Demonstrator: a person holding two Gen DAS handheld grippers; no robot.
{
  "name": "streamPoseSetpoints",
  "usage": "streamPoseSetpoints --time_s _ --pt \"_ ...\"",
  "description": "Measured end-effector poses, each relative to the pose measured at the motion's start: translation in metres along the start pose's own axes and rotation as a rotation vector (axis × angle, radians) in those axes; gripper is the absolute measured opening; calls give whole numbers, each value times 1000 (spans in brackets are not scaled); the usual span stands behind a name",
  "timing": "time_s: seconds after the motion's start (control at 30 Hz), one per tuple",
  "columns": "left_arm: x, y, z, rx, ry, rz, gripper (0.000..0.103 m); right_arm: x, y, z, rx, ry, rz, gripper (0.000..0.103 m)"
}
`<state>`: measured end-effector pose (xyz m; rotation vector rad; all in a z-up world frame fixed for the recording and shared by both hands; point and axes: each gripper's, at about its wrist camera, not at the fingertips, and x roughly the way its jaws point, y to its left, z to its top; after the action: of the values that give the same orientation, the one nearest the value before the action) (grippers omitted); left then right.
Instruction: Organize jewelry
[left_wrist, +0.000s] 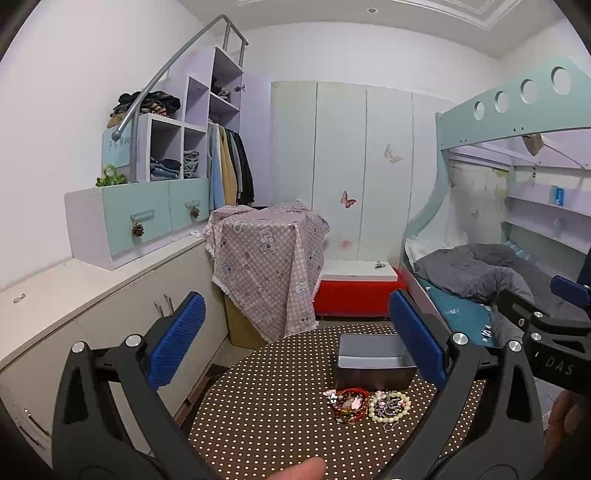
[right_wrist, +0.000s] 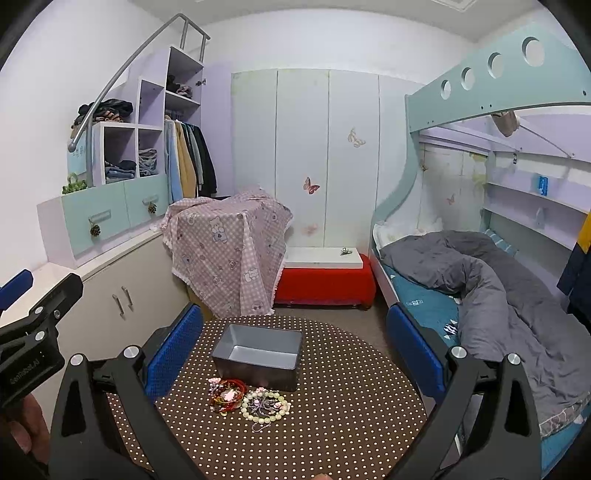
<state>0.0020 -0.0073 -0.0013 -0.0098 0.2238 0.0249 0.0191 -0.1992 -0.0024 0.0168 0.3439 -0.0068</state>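
A pile of jewelry lies on a round brown polka-dot table (left_wrist: 266, 424): red bead bracelets (left_wrist: 349, 404) and a pale green bead bracelet (left_wrist: 391, 406) with a thin chain. In the right wrist view the red bracelets (right_wrist: 227, 397) and the pale bracelet (right_wrist: 264, 406) lie just in front of an empty grey tin box (right_wrist: 258, 354). The box also shows in the left wrist view (left_wrist: 373, 360). My left gripper (left_wrist: 295, 339) is open and empty, held above the table. My right gripper (right_wrist: 295, 347) is open and empty too, above the table (right_wrist: 351, 424).
A cloth-covered box (left_wrist: 266, 266) and a red bench (left_wrist: 354, 295) stand beyond the table. White cabinets (left_wrist: 92, 306) run along the left. A bunk bed with a grey duvet (right_wrist: 498, 288) is on the right.
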Motion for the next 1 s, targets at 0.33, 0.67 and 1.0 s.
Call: streamPoseSetpoints --time_s 0.33,0.67,1.0 --pt "7 -2 -7 -3 15 -16 97 6 3 -2 -19 6 -12 96" --pt "30 -5 -21 12 78 -10 97 29 2 -12 -21 48 -9 96" --pt "61 -1 -50 14 170 2 97 59 -10 -39 -20 126 -8 96"
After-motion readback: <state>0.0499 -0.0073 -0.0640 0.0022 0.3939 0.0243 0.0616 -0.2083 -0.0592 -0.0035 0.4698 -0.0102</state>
